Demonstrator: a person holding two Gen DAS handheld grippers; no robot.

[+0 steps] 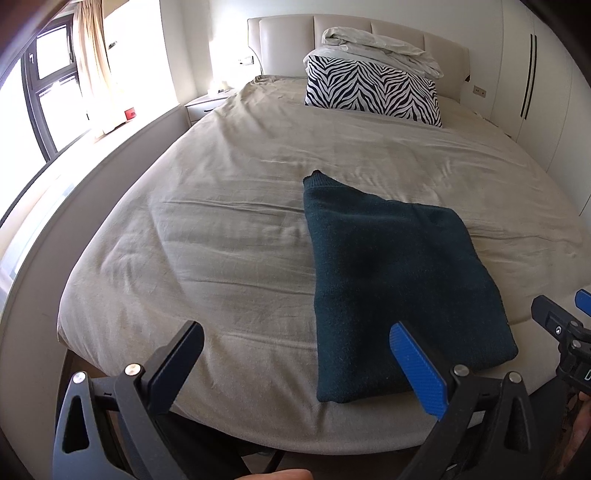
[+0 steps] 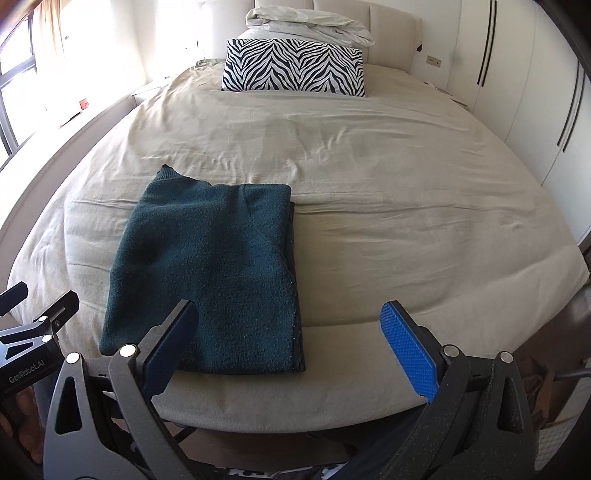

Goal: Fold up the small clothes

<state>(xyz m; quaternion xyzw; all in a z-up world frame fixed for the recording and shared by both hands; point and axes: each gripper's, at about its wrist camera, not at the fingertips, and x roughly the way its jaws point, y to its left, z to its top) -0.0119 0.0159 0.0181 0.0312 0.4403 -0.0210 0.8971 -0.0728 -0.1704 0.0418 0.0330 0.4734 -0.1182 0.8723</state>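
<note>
Both grippers held wide apart at the foot of the bed, dark teal knitted garment folded flat ahead of them.

My left gripper has its jaws spread wide and grips nothing; the folded dark teal knitted garment lies on the beige wrinkled bedsheet just ahead of its blue-padded finger, which overlaps the near edge in view, though I cannot tell whether it touches. My right gripper is spread just as wide and empty, and the same garment sits ahead of its dark finger, off to that side of the gap. Far beyond both sets of jaws, a zebra-striped pillow rests against the cream padded headboard with a crumpled white duvet on top.
</note>
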